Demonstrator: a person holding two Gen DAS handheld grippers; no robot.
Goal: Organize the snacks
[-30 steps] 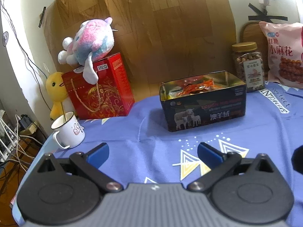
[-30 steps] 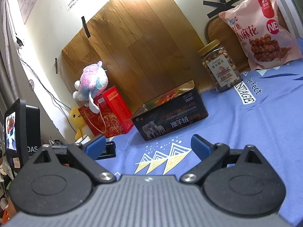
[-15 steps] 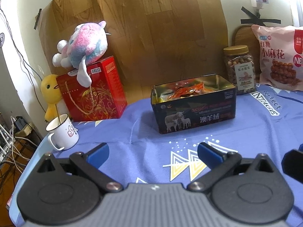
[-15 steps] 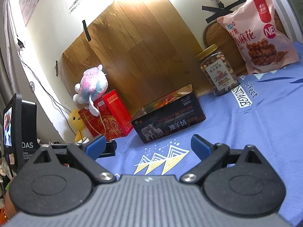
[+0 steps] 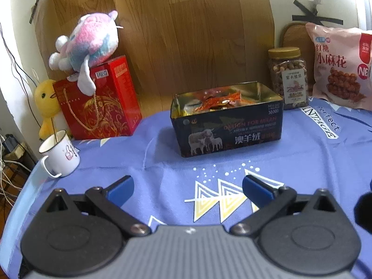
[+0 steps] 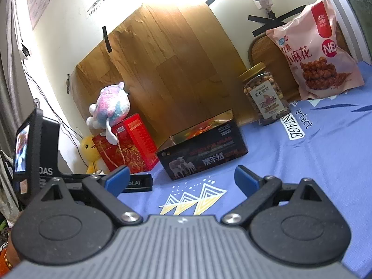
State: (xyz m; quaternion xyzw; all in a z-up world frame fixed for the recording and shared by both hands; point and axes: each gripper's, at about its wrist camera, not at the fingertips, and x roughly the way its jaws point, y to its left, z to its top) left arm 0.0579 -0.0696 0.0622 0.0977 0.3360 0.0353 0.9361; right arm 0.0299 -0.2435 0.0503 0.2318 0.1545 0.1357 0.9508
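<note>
Above the blue cloth, left claw and right claw hover level, spread wide.

snack bag cut off at right edge, tin contents partly hidden

At the bottom of the frame the right tool hangs with its blue fingertips spread wide and nothing between them, above the blue cloth on the counter. Mid-frame stands an open black tin with orange packets inside. Right of it stands a nut jar, with a pink snack bag at upper right; left of the tin a plush toy sits on a red box.
</note>
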